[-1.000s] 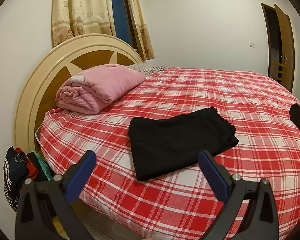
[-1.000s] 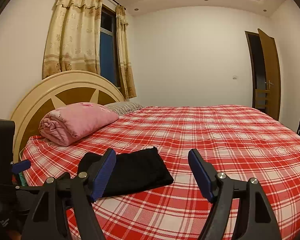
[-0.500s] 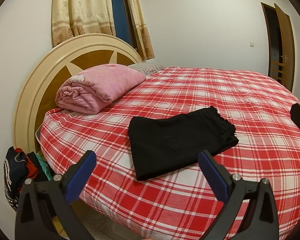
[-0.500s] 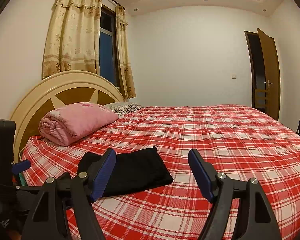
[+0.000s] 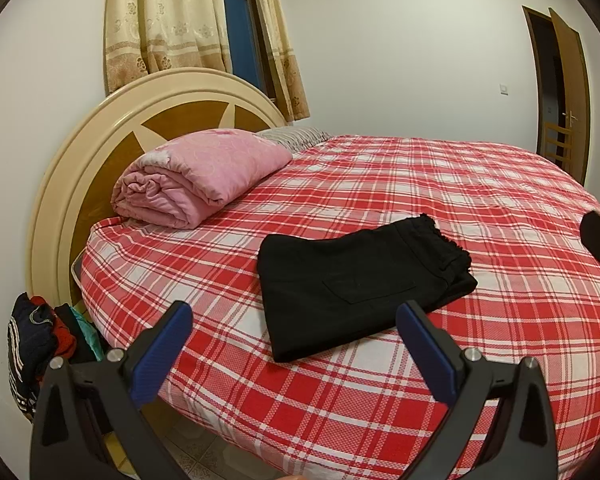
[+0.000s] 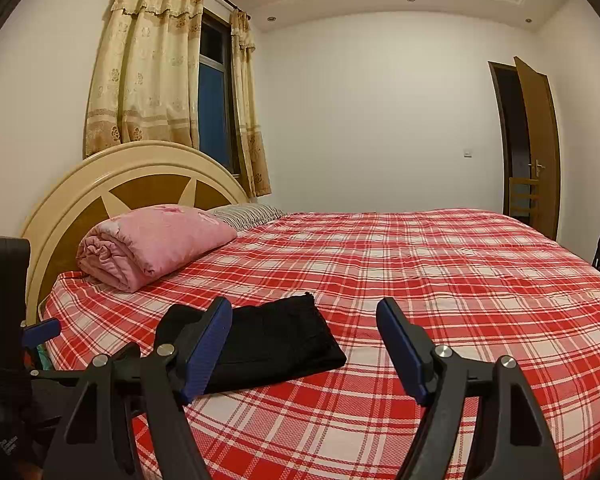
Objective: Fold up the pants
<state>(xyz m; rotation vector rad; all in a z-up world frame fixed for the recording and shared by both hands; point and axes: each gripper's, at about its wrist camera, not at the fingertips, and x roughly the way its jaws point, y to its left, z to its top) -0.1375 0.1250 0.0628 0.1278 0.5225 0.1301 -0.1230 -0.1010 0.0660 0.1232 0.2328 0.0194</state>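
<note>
The black pants [image 5: 356, 280] lie folded into a flat rectangle on the red plaid bed [image 5: 440, 184], near its front edge. They also show in the right wrist view [image 6: 276, 344], partly behind my left finger. My left gripper [image 5: 296, 344] is open and empty, held back from the bed edge just in front of the pants. My right gripper [image 6: 304, 340] is open and empty, held low over the bed edge to the right of the pants. Neither gripper touches the cloth.
A rolled pink quilt [image 5: 196, 176] lies against the round headboard [image 5: 100, 152], with a striped pillow [image 5: 292, 136] behind it. A pile of clothes [image 5: 40, 340] sits on the floor left of the bed. An open door [image 5: 568, 92] is at the far right.
</note>
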